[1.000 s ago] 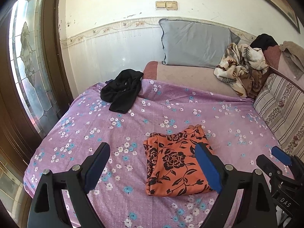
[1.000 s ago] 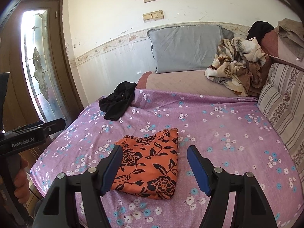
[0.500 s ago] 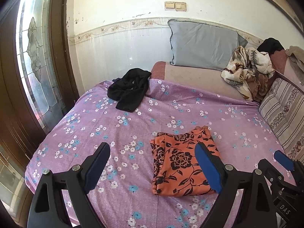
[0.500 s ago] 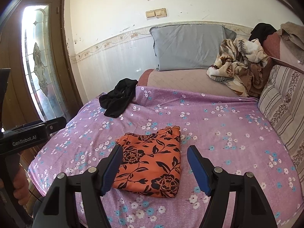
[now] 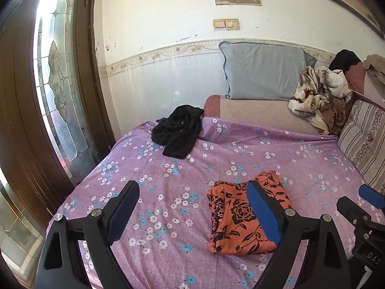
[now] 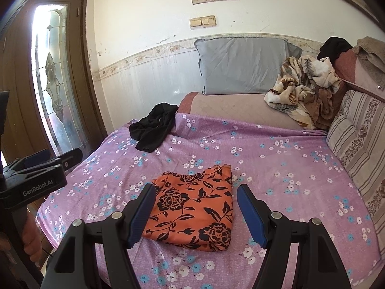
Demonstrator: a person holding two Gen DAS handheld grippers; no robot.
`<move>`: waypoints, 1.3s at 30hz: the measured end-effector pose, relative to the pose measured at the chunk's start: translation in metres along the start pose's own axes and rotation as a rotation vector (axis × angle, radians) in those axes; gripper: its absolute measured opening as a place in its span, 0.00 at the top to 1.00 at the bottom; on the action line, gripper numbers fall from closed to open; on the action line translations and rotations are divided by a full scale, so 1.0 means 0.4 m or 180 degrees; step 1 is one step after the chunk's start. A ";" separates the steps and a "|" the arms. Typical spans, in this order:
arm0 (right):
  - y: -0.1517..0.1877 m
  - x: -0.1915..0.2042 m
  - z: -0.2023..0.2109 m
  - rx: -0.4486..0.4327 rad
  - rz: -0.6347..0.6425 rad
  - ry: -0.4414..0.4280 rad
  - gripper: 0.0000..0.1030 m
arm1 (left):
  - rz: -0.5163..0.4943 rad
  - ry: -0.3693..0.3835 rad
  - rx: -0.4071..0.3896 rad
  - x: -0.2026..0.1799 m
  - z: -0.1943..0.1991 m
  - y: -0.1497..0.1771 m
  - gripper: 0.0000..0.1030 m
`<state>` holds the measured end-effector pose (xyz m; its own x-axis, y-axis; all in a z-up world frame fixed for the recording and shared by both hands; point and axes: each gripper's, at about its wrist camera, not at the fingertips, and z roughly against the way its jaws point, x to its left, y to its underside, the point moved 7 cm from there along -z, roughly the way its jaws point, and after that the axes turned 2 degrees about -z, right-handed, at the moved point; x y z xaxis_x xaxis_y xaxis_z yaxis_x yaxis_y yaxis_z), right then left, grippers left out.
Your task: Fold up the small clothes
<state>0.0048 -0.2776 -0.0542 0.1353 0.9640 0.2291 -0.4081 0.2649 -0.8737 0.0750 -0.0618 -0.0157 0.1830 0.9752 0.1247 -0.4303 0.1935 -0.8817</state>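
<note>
Orange cloth with black roses (image 6: pixel 195 209) lies folded into a neat rectangle near the front edge of the bed (image 6: pixel 276 159), flat on its purple flowered sheet. Both the left gripper (image 5: pixel 192 209) and right gripper (image 6: pixel 196 214) hover above it with fingers spread apart, empty, while a crumpled black garment (image 5: pixel 179 130) sits well apart near the pillows.

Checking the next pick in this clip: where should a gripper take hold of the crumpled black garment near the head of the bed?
Probably the flap of the black garment that trails toward the camera, lying flat on the purple sheet. Come from the foot of the bed, low; the bunched far part by the wall offers no clean edge.
</note>
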 end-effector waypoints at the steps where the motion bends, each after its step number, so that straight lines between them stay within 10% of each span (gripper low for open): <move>1: 0.000 0.000 0.002 0.0001 -0.0004 0.0003 0.29 | 0.0002 0.0029 0.0015 -0.002 0.002 0.002 0.12; 39: -0.027 0.049 -0.023 -0.0108 0.0002 0.0139 0.29 | 0.0188 0.0376 0.0253 0.038 -0.035 0.033 0.12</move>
<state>0.0200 -0.2616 -0.0443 0.1746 0.9619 0.2103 -0.3773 0.2627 -0.8880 0.0846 -0.0459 -0.0319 0.2559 0.9666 0.0151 -0.5111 0.1485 -0.8466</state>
